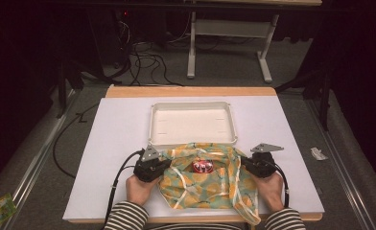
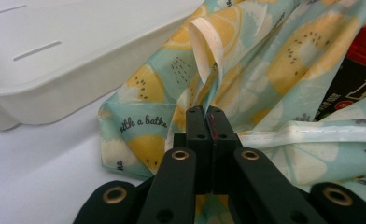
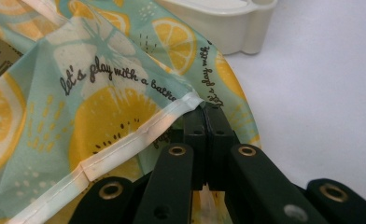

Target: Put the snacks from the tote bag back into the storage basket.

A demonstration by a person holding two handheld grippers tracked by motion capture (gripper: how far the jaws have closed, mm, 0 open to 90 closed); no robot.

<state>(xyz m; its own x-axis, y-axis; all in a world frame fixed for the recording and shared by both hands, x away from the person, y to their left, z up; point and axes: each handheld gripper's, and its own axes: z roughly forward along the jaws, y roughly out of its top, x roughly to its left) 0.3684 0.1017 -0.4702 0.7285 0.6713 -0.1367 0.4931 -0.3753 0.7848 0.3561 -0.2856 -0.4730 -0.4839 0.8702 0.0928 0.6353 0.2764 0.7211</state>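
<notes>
On the white counter point(image 1: 104, 143), the left tongs point(image 1: 163, 164) sit at the left edge of a thin, crumpled sheet of pale turquoise fabric printed with yellow lemon and kiwi slices point(image 1: 203, 184). In the left gripper view those tongs point(image 2: 208, 112) are pressed together, with a fold of the fabric point(image 2: 265, 60) pinched between the tips. The cloth rises from there in a soft ridge edged by a cream hem, and small black script runs across it.

The fabric lies bunched at the near middle of the counter, between the two hands, its far edge lapping against the near rim of a shallow white rectangular plastic tray point(image 1: 193, 140). One corner hangs over the counter's near edge. A red and black object point(image 1: 203, 166) shows through a gap at the top of the bunch.

At the right edge, the right tongs point(image 1: 247, 164) are also closed on the cloth. In the right gripper view the tips point(image 3: 204, 108) clamp the cream hem point(image 3: 139, 137), beside printed words on the fabric point(image 3: 116, 74).
</notes>
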